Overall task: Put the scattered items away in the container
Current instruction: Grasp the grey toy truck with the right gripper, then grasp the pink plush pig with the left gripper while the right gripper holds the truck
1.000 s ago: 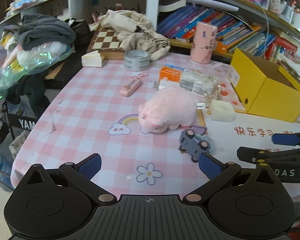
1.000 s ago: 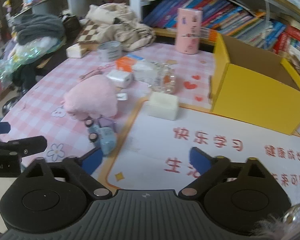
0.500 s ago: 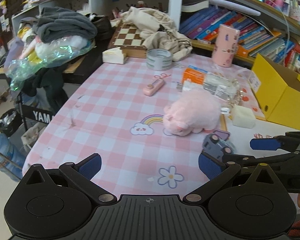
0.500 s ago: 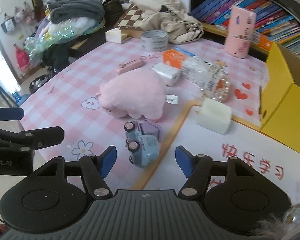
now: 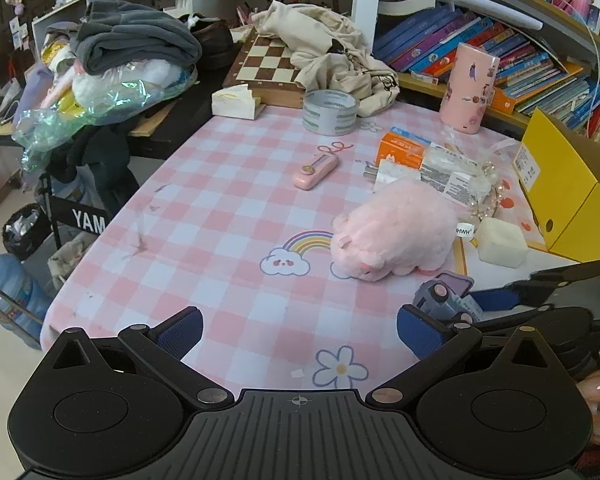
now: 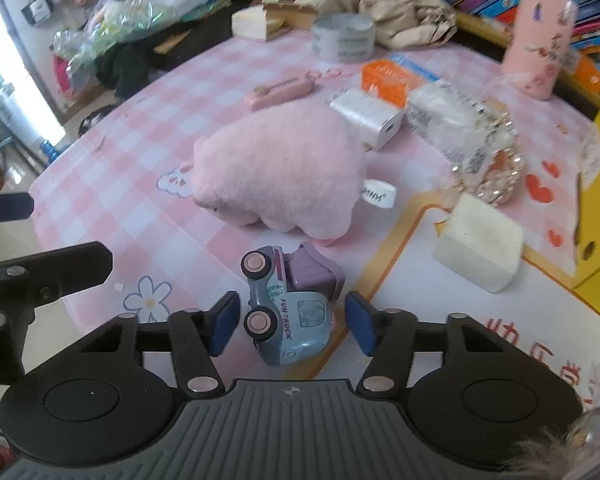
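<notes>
Since a second ago my right gripper (image 6: 290, 322) has dropped around the toy truck (image 6: 286, 312), jaws closing, pads not yet touching. It lies tipped near the table's (image 5: 228, 216) front edge. My left gripper (image 5: 298, 330) hangs spread, empty.

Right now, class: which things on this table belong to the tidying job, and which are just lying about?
Job:
toy truck, lying on its side between the closing right tongs
pink plush
white block
white charger
yellow box

Lying about:
chessboard
books
grey clothes
</notes>
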Tool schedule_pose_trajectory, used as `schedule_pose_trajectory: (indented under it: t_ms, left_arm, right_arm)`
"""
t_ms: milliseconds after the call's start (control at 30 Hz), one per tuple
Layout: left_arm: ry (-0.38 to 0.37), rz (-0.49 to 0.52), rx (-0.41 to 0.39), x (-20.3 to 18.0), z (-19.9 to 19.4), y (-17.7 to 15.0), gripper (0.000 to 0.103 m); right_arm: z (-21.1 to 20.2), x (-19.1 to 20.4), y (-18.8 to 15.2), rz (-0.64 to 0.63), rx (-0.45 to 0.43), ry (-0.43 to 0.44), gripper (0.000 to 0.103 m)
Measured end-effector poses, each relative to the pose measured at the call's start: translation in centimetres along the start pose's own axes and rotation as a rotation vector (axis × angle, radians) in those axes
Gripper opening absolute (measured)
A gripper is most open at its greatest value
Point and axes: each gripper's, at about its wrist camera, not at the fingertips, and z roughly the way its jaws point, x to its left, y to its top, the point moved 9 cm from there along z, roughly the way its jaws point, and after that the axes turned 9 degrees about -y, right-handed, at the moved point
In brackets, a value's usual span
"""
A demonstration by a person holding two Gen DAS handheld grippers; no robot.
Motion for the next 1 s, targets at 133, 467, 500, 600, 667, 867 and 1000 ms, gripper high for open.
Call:
schedule_pose_trajectory:
  t_ms: [133,467,500,600,667,867,1000]
  left_arm:
    - [-0.003,-0.01,0.013,-0.5,0.6,0.4,0.103]
    - [-0.039,0.047,0.053,-3.2,3.8,1.5,0.103]
    - [-0.04,0.06,0.054,-3.5,4.1,1.6,0.103]
    - [-0.038,0.109,0.046,-4.4,5.1,2.2,0.103]
    - [-0.025,0.155,0.031,-5.0,5.7,2.7,0.103]
    - [0.002,0.261,0.036,-6.5,8.0,3.4,0.103]
    - [-0.004,0.271,0.055,-6.9,9.1,3.5,0.103]
  right_arm:
    - [0.1,-0.6,0.3,-0.011,0.001,0.024,0.042]
    - [-0.6,-3.9,-0.1,0.009,-0.011,0.0,0.042]
    - [-0.8,-4.4,-0.1,0.01,-0.017,-0.008,0.042]
    - [-1.1,-5.6,-0.3,0.014,-0.023,-0.03,0.042]
    - [-1.2,-6.4,-0.6,0.022,-0.019,-0.042,0.042]
    - [-1.6,-8.9,-1.4,0.053,-0.009,-0.082,0.042]
    - [-1.9,-9.9,-2.0,0.066,-0.003,-0.1,0.042]
